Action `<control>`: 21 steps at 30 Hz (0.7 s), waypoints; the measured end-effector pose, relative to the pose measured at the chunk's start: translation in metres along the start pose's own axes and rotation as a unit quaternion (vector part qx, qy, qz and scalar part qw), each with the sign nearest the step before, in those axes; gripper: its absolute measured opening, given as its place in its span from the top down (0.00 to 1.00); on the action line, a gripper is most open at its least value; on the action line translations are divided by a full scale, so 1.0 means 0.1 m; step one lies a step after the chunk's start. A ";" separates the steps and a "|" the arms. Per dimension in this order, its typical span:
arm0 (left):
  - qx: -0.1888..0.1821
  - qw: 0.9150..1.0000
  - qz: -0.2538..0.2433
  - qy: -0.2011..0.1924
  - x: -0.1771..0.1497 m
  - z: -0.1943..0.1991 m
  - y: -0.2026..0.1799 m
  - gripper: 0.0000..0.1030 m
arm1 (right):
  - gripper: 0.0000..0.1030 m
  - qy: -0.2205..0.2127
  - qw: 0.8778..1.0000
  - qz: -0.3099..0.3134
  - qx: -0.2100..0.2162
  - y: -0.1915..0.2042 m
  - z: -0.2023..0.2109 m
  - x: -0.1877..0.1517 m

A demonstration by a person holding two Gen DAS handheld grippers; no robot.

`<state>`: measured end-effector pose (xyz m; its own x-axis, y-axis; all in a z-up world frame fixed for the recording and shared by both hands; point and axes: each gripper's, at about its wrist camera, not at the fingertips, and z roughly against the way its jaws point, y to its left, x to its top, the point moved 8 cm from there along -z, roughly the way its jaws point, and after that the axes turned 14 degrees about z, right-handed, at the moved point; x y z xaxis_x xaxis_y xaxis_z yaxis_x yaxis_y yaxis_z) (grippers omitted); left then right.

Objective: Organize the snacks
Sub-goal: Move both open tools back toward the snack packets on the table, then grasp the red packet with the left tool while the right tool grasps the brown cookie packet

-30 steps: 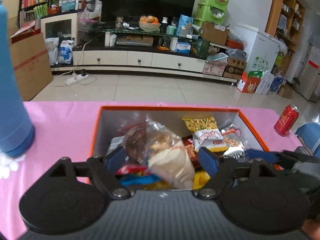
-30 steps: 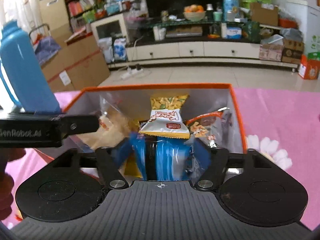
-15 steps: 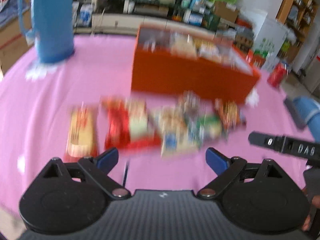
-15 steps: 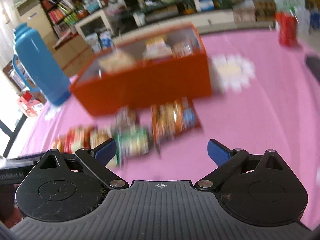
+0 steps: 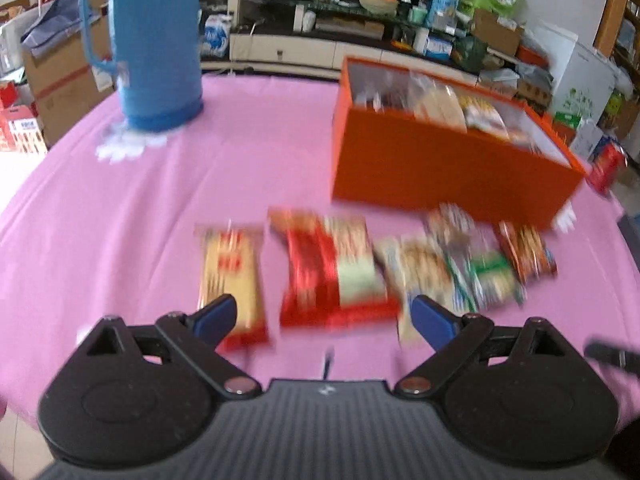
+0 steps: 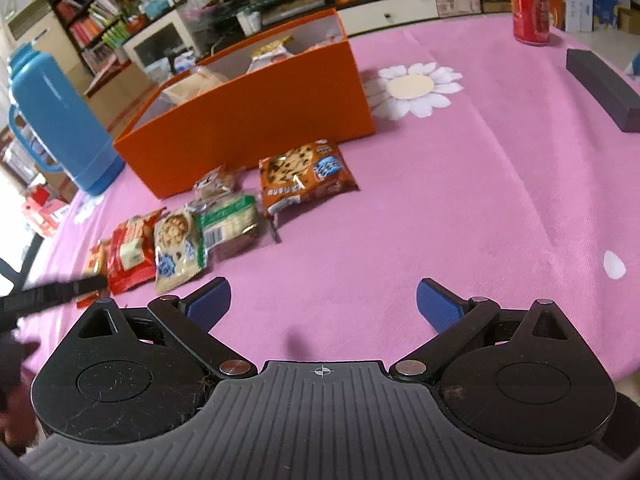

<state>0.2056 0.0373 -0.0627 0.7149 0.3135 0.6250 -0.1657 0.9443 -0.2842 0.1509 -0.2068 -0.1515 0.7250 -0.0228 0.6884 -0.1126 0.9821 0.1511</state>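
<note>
Snack packets: a row of flat foil packs lies on the pink tablecloth in front of the box, among them a brown chocolate-chip cookie packet, a green-and-white packet and a red-and-white packet.
Box: the open orange cardboard box stands just behind the row, with more snack bags inside.
Left gripper: jaws spread wide with nothing between them, poised over the near end of the row.
Right gripper: jaws have just been opening and stand wide, with only bare cloth between them.
Around: a tall blue plastic thermos flask and a red drink can stand on the table.
</note>
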 end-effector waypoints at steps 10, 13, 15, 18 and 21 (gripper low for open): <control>0.040 0.999 -0.032 0.018 0.20 -0.65 -0.17 0.15 | 0.11 0.020 1.000 -0.020 0.001 -0.14 -0.17 -0.08; 0.014 0.999 -0.012 0.028 0.18 -0.60 -0.11 0.40 | 0.11 0.013 1.000 -0.025 0.003 -0.16 -0.15 -0.02; 0.014 0.999 -0.016 0.030 0.13 -0.54 -0.08 0.40 | 0.10 0.004 1.000 -0.025 0.004 -0.17 -0.15 0.06; 0.019 0.999 -0.033 0.034 0.03 -0.47 -0.09 0.41 | 0.10 -0.008 1.000 -0.010 0.003 -0.14 -0.25 0.26; 0.024 0.998 -0.049 0.033 -0.06 -0.43 -0.12 0.41 | 0.10 -0.018 1.000 0.018 0.000 -0.06 -0.42 0.51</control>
<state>0.2324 0.0202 -0.0942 0.7717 0.2129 0.5994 -0.1229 0.9745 -0.1878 0.2168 -0.2055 -0.1471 0.6961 0.0070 0.7179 -0.1384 0.9825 0.1246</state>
